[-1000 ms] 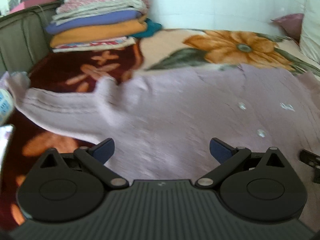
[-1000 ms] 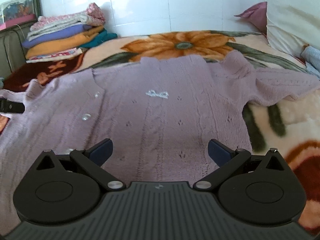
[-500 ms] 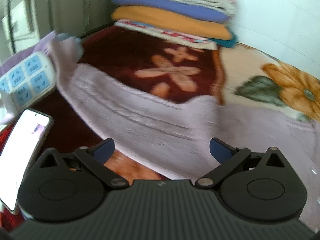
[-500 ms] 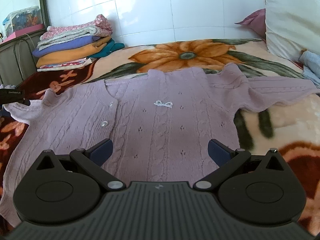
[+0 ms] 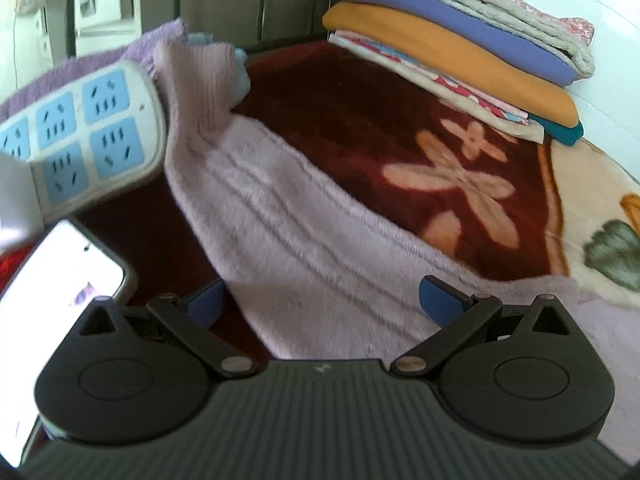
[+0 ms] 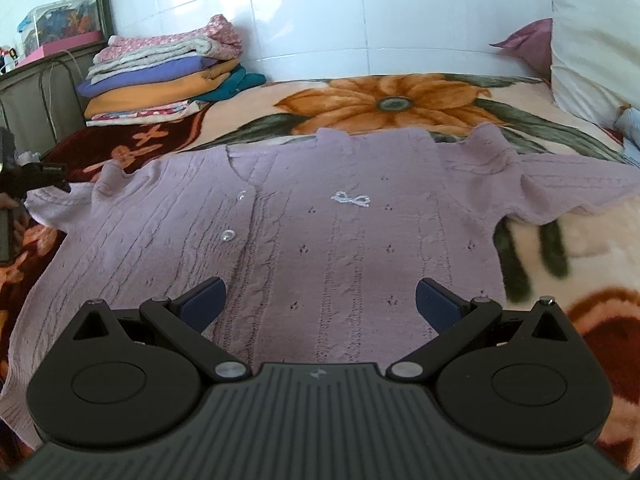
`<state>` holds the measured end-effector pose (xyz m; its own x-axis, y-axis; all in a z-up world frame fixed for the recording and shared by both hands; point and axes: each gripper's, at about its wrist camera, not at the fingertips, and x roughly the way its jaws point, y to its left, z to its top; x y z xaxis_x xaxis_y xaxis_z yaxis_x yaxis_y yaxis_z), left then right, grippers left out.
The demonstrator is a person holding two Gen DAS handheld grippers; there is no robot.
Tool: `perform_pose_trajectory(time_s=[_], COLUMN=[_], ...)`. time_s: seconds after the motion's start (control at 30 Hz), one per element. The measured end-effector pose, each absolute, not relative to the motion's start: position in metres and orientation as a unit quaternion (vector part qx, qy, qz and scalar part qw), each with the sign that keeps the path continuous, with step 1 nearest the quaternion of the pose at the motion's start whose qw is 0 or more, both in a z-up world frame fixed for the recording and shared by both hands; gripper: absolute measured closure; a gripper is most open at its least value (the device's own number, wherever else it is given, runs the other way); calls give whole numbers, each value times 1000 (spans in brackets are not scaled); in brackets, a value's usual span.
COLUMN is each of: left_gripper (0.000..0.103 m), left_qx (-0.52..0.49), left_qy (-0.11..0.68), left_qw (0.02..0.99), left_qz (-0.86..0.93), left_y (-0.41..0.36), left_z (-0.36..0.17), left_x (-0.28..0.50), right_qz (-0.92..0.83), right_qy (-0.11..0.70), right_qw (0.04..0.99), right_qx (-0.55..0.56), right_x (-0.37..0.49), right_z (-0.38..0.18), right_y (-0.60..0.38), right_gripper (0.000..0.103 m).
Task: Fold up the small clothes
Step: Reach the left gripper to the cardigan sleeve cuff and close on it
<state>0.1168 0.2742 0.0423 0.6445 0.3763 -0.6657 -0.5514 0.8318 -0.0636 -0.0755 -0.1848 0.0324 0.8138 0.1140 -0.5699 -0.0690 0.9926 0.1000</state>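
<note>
Lilac knit cardigan (image 6: 320,240) flat, buttoned, sleeves outstretched, mid-frame. Floral blanket (image 6: 380,100) beneath; folded stack (image 6: 168,76) upper left. Left gripper (image 5: 322,304), right gripper (image 6: 320,300): fingers spread, empty.

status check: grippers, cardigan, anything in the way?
Both hand-held grippers, left and right, open, empty. Cardigan flat, unfolded. Power strip and phone beside left sleeve.

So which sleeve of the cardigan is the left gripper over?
The sleeve stretched toward the power strip and phone; the left gripper hangs open above it. The other sleeve lies toward the pillow.
</note>
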Motion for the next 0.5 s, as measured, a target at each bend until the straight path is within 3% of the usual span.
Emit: perform_pose_trajectory(time_s=[0.17, 0.23, 0.3, 0.37, 0.5], left_gripper=[1, 13, 63, 87, 88], left_qx=[-105, -94, -76, -102, -130], left_qy=[315, 303, 299, 298, 255], left_qw=[907, 913, 915, 918, 934], left_qz=[260, 257, 260, 242, 212], left_y=[275, 275, 274, 282, 286], left_z=[34, 32, 30, 30, 44], left_x=[129, 132, 134, 132, 114], right_qz=[70, 73, 68, 68, 69], right_qy=[309, 309, 308, 308, 306], right_qw=[946, 946, 946, 946, 946], right_qx=[65, 71, 72, 75, 86], right_x=[-69, -69, -67, -67, -67], right_z=[29, 28, 28, 27, 27], right_y=[-186, -187, -187, -188, -191], right_gripper=[0, 0, 0, 0, 0])
